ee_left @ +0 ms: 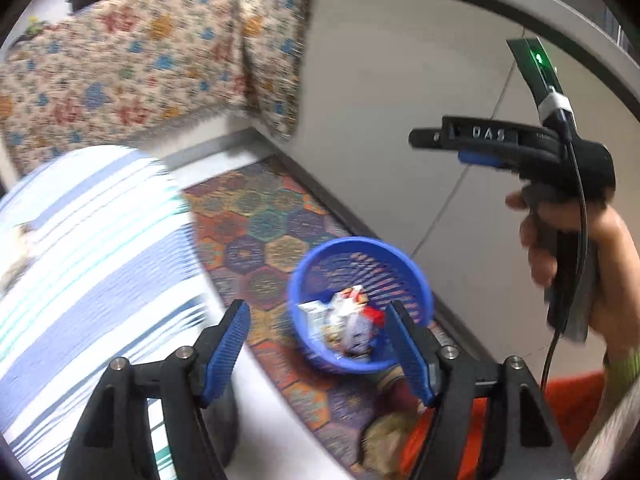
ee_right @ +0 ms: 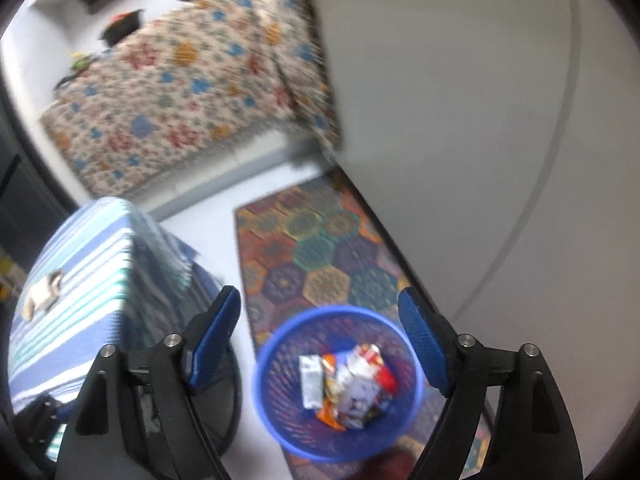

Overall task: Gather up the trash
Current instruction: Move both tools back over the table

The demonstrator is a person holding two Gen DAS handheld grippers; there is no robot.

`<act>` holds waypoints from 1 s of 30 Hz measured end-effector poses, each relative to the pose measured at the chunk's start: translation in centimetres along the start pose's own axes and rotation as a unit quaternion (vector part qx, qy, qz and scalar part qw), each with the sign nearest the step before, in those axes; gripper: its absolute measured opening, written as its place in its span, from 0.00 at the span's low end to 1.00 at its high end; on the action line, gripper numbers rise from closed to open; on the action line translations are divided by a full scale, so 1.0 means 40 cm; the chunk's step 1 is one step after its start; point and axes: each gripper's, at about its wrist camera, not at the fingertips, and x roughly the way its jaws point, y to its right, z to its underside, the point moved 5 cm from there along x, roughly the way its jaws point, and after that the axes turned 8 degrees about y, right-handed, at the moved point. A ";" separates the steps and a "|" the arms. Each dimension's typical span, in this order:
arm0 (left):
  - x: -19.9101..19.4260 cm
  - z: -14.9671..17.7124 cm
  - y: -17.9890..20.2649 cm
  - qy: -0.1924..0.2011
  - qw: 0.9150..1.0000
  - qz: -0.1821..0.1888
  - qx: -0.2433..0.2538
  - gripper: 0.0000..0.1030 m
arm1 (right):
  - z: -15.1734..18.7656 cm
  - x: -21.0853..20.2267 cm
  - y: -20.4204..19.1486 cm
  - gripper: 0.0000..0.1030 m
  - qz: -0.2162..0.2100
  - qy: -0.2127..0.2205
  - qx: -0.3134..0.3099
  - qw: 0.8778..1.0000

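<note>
White floor carries a hexagon-patterned rug; a blue mesh basket stands on the rug's near end. Inside lie crumpled wrappers, silver, orange and red. At 9 o'clock: a striped cloth-covered bench. At 11 o'clock, farther off: a floral-covered bed. Left gripper and right gripper jaws stand apart, holding nothing, above the basket.

You're looking down at the basket sitting on the rug, wrappers lying inside it. Left of the rug, the cloth-covered table w/ a crumpled scrap lying on top. Behind both, the patterned spread; wall running along the rug's right.
</note>
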 end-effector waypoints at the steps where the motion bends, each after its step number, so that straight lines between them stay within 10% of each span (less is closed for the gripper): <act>1: -0.020 0.008 -0.027 0.001 1.000 -0.011 -0.003 0.72 | -0.002 -0.005 -0.030 0.83 -0.008 0.005 -0.009 1.000; 14: -0.251 0.219 -0.627 -0.017 0.968 -0.220 -0.118 0.72 | 0.258 -0.002 -0.756 0.86 -0.204 -0.046 -0.224 0.952; 20: -0.274 0.275 -0.806 -0.019 0.956 -0.242 -0.167 0.75 | 0.378 0.041 -0.907 0.86 -0.215 -0.082 -0.293 0.928; 30: -0.269 0.266 -0.923 -0.007 0.954 -0.249 -0.166 0.94 | 0.404 0.110 -0.999 0.94 -0.206 -0.087 -0.302 0.927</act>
